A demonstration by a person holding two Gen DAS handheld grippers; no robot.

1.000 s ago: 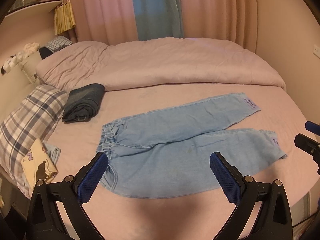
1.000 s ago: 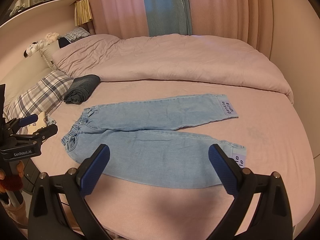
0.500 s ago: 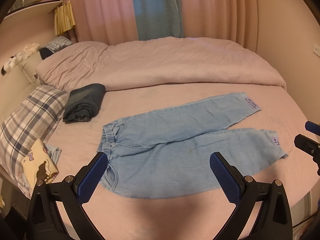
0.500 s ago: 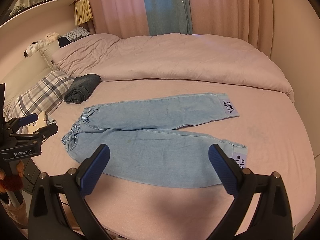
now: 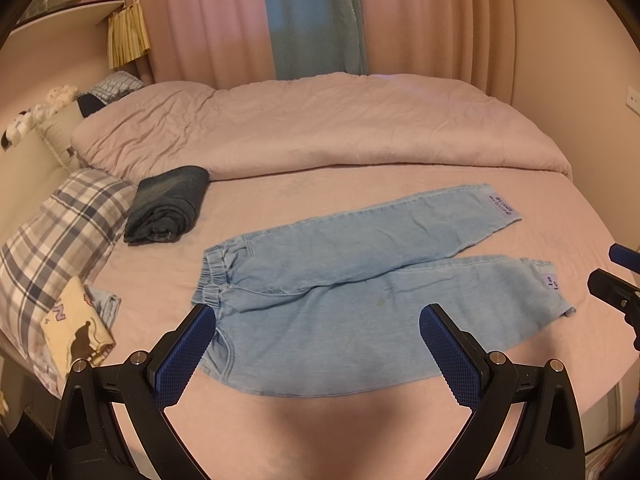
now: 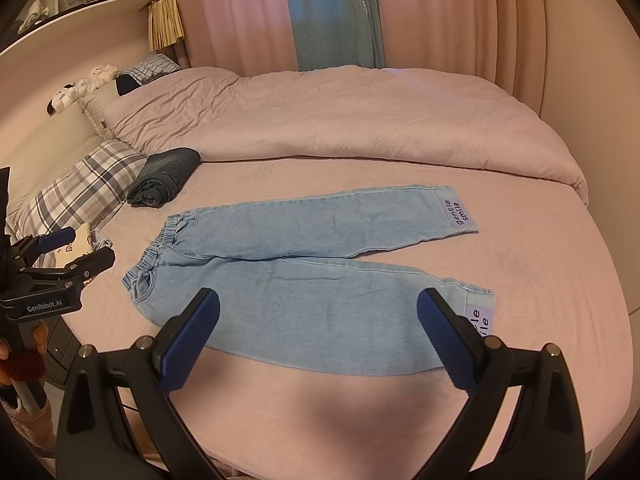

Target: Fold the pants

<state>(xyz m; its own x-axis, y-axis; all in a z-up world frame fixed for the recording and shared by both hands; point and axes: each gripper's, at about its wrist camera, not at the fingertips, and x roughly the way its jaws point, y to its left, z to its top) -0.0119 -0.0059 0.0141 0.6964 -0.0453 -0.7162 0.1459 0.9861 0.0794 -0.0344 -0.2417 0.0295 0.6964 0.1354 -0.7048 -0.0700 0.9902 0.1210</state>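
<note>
plaid pillow [image 5: 60, 232] | dark folded jeans [image 5: 168, 206] (beside it) | pink duvet [image 5: 320, 128]

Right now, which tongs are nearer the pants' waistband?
Left. The left tongs hover near the waistband end of the pants; the right tongs sit toward the leg cuffs.

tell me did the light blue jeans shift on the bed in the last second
No. In the right wrist view the light blue jeans lie in the same spot relative to the folded dark jeans and the plaid pillow; both legs stay spread flat.

Pants [image 5: 360, 280] lie flat on bed [image 5: 240, 420], folded garment [image 5: 168, 204] behind-left.
</note>
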